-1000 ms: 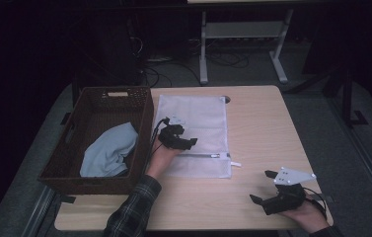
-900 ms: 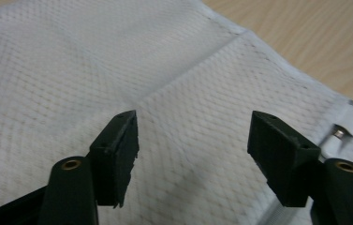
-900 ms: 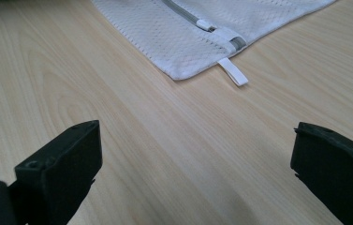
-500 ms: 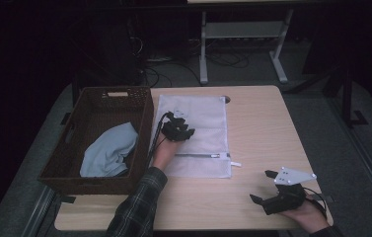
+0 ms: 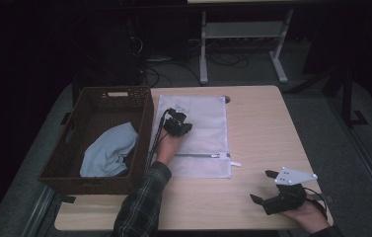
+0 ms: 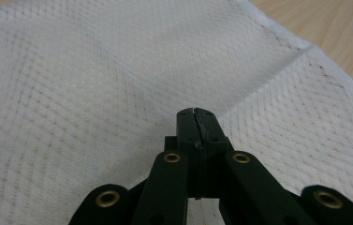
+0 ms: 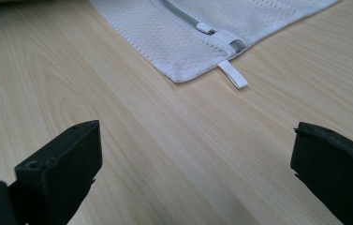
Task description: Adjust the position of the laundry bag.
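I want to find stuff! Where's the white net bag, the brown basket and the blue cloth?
white net bag [image 5: 203, 118]: high view, its bare mesh top.
brown basket [image 5: 144, 123]: high view, its right wall.
blue cloth [image 5: 107, 155]: high view, its crumpled middle.

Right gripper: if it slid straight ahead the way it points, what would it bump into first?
Probably the white pull tab at the corner of the mesh bag. The right gripper is open, with bare table up to there; depth is hard to judge.
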